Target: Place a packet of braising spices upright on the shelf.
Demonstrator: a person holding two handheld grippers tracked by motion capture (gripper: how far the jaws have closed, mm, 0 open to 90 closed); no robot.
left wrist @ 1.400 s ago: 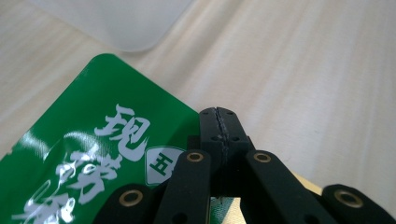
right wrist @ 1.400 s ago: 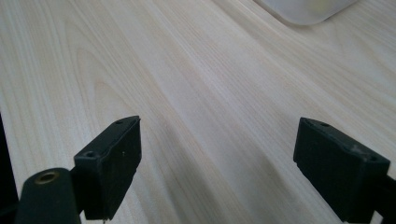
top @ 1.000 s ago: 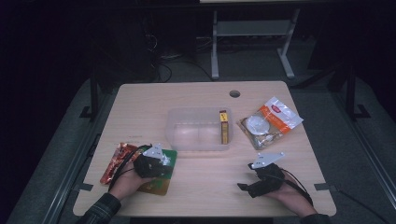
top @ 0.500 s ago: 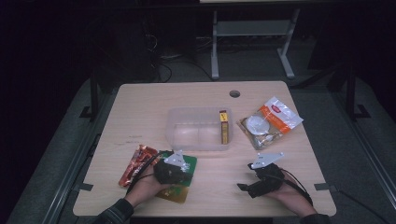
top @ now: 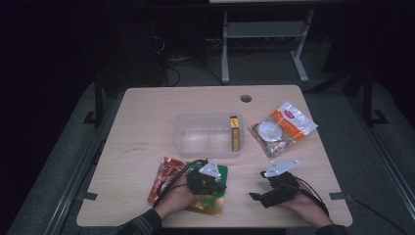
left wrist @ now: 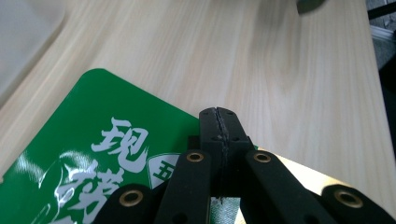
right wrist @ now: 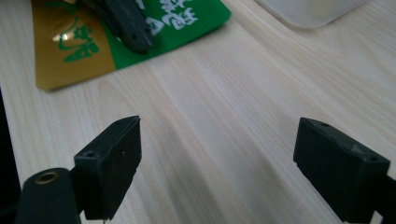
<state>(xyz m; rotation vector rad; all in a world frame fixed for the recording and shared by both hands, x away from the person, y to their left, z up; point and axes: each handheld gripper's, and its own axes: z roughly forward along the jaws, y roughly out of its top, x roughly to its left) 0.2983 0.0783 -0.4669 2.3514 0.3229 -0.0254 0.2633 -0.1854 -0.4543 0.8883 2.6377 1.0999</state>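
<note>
A: What does the high view show?

B: A pale wooden table [top: 147, 122] with a clear rectangular plastic tub [top: 208, 134] near its middle. A slim yellow-and-brown box [top: 235, 133] stands inside the tub against its right wall. To the right of the tub lies a clear snack bag with an orange-and-white label [top: 282, 128]. Near the front edge, the left gripper [top: 208, 182] rests over a flat green-and-gold foil packet [top: 211, 198], and a red foil snack packet [top: 166, 178] lies just to the left of it. The right gripper [top: 274, 188] sits apart at the front right, held in the person's right hand [top: 303, 208]; the left hand [top: 178, 196] holds the other.

A: And the left gripper view?

B: The two black jaws are pressed together with no gap between them, and they sit over the green-and-gold foil packet, near the edge where its green part with white characters meets the gold. Whether any foil is pinched between them cannot be told. A corner of the tub shows at the upper left.

A: The right gripper view?

B: Its jaws stand wide apart above bare wood, with nothing between them. Farther off lies the packet with the left gripper's dark jaws on it, and the tub's corner shows at the upper right.
</note>
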